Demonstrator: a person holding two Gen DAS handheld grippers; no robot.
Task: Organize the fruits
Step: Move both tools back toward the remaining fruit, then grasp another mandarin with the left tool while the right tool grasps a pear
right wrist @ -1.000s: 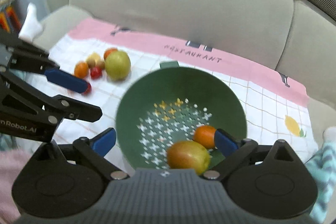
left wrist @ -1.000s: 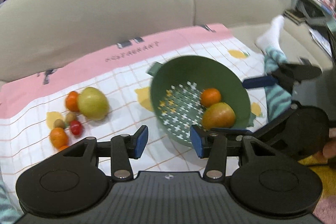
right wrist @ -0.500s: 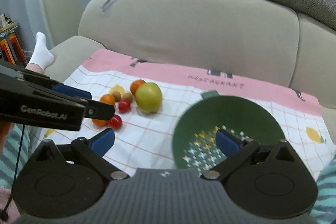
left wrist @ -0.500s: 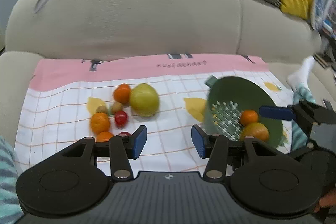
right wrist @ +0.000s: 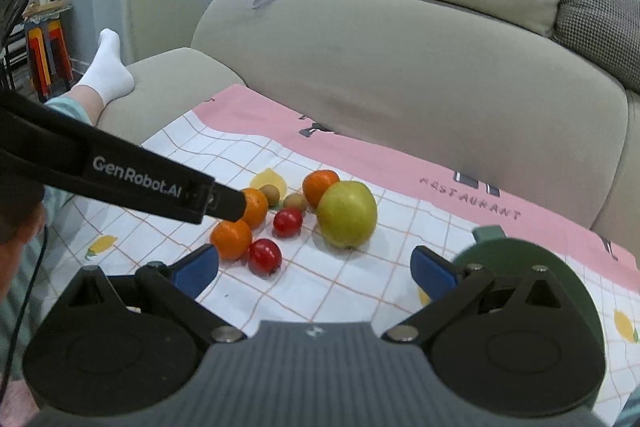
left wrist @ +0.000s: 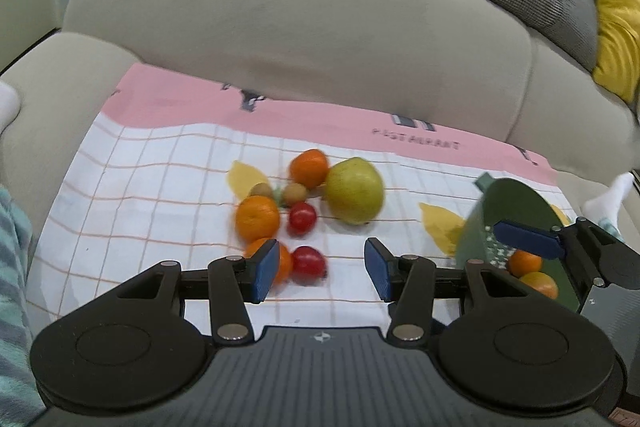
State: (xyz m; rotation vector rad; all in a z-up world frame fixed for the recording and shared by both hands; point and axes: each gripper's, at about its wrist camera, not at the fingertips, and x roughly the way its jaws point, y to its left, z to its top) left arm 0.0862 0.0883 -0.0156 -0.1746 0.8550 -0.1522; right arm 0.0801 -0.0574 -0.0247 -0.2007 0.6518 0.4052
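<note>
A pile of fruit lies on the checked cloth [left wrist: 168,187]: a big green apple [left wrist: 354,190], three oranges [left wrist: 257,219], two red tomatoes [left wrist: 302,217] and two small brown fruits [left wrist: 295,193]. My left gripper [left wrist: 322,273] hovers open just in front of the pile, with the nearest tomato [left wrist: 308,265] showing in its gap. The green colander [left wrist: 516,211] at the right holds an orange [left wrist: 525,263] and a mango [left wrist: 538,283]. My right gripper [right wrist: 316,271] is open and empty, with the apple [right wrist: 347,213] ahead and the colander [right wrist: 520,267] behind its right finger.
The cloth covers a beige sofa seat, and the sofa back [left wrist: 320,27] rises right behind it. A person's foot in a white sock [right wrist: 110,67] rests on the left armrest. A yellow cushion [left wrist: 618,27] sits far right. The left gripper's finger [right wrist: 148,183] crosses the right wrist view.
Both grippers have swung left, away from the colander and over to the fruit pile. The colander has slid to the right edge of both views. The left gripper has rolled level.
</note>
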